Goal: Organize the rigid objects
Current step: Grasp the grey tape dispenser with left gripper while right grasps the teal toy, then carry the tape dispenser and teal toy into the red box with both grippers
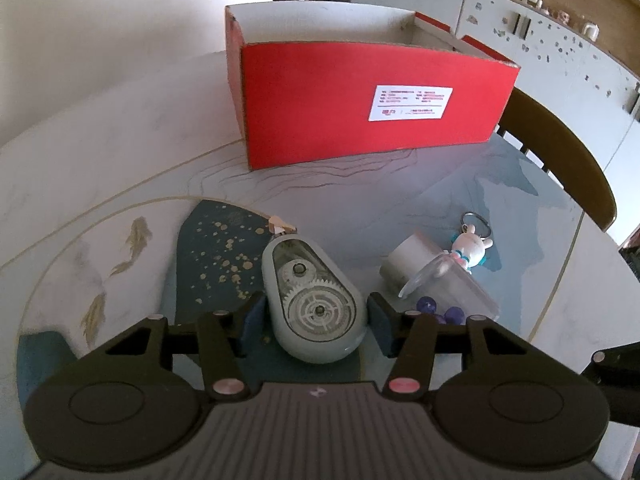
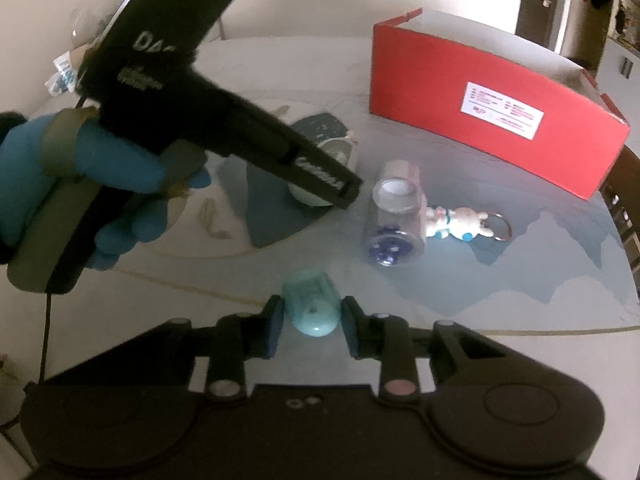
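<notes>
on the round table with its painted fish and blue patches, a red box stands open at the far side, a white label on its near wall. in the left wrist view the left gripper has its two blue-padded fingers set narrow on either side of a grey-green correction tape dispenser lying flat on the table, gears showing through its clear window; the pads sit right against its sides, though whether they press i cannot tell for sure. just to its right lies a clear jar on its side with a white cap and purple beads inside, and beyond it a small white rabbit keychain.

in the right wrist view the right gripper stands narrow around a small teal object on the near part of the table, pads touching its flanks. a blue-gloved hand holds the other tool at the left.
</notes>
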### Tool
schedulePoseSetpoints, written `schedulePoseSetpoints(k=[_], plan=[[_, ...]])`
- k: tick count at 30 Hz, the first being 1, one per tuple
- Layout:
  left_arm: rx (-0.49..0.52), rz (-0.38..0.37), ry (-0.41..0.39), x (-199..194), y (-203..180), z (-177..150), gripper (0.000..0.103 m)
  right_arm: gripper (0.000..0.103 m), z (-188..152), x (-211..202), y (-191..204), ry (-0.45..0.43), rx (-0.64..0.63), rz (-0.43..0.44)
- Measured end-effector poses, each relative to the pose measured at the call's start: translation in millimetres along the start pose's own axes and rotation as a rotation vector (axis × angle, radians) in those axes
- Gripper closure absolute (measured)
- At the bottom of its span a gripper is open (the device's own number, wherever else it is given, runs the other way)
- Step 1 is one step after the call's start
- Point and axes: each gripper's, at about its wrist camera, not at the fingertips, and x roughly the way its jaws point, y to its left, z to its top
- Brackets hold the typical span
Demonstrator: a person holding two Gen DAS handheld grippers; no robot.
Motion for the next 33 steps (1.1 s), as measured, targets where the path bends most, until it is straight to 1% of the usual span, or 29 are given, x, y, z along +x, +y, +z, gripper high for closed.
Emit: schedulePoseSetpoints(k=[7, 17, 22, 28, 33], plan=[[-0.046, -0.008, -0.018, -16.8, 10.3, -3.7, 0.049, 0.073, 4.4, -18.5, -7.8, -0.028, 0.061, -0.034], [-0.063, -0.022, -0.044, -41.1, 19.7, -8.9, 0.049, 0.073, 15.7, -46.9, -15.8, -0.084, 0.100, -0.089], [-0.097, -0.044, -0.070, -58.9, 23.2, -7.8, 0.049, 0.073, 23.0, -62.2, -19.4, -0.106, 0.110, -0.133], [-0.111, -0.067, -0.118, -86.4, 20.7, 3.8, 0.049, 0.073, 35.0, -81.2, -28.7, -0.146, 0.136, -0.168], [-0.085, -0.079, -0.170, -108.7, 11.9, 23.4, 0.049, 0.073, 51.3, -96.7, -37.9, -0.185, 0.145, -0.212]])
